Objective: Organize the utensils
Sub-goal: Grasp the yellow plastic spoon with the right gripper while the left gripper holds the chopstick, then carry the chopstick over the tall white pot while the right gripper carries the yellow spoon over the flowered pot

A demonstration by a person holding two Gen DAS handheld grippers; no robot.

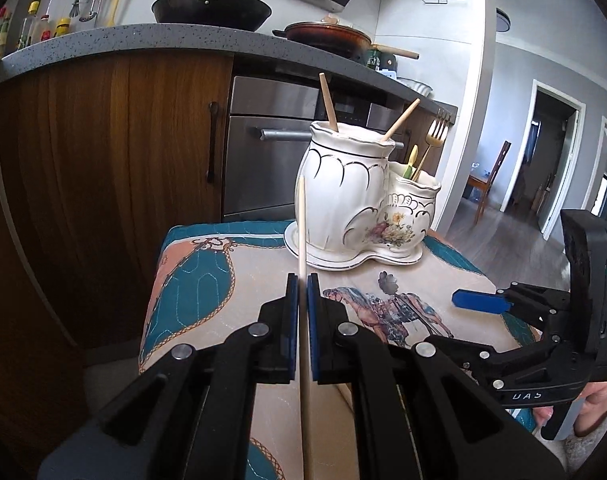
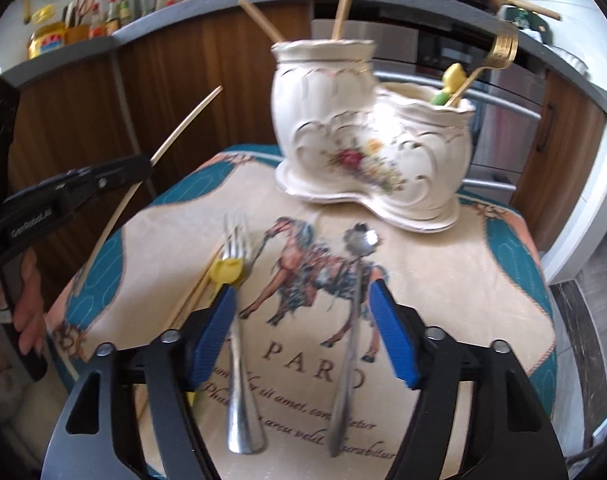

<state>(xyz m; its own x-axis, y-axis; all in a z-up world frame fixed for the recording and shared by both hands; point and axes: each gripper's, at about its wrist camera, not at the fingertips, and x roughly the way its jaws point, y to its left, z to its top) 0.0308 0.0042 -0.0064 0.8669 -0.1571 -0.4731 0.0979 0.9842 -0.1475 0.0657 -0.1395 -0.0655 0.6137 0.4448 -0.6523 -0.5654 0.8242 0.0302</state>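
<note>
My left gripper [image 1: 302, 280] is shut on a pale wooden chopstick [image 1: 302, 220], which sticks up in front of the white ceramic utensil holder [image 1: 343, 192]. The holder's tall jar carries two chopsticks [image 1: 327, 102]. Its small jar [image 1: 417, 200] has a gold fork [image 1: 437, 130] and a yellow-green utensil. My right gripper [image 2: 303, 332] stands open low over the cloth, with a steel fork [image 2: 239, 360] and a steel spoon [image 2: 353, 312] lying between its pads and untouched. A yellow-tipped utensil [image 2: 225, 272] and another chopstick [image 2: 199, 298] lie to the left of the fork.
The small table has a printed cloth [image 2: 483, 300] with edges close on all sides. Behind stand a wooden cabinet [image 1: 103, 152], a steel oven [image 1: 263, 160] and a grey counter [image 1: 143, 40] with a wok, a pan and bottles. A doorway and a chair [image 1: 491, 176] are at right.
</note>
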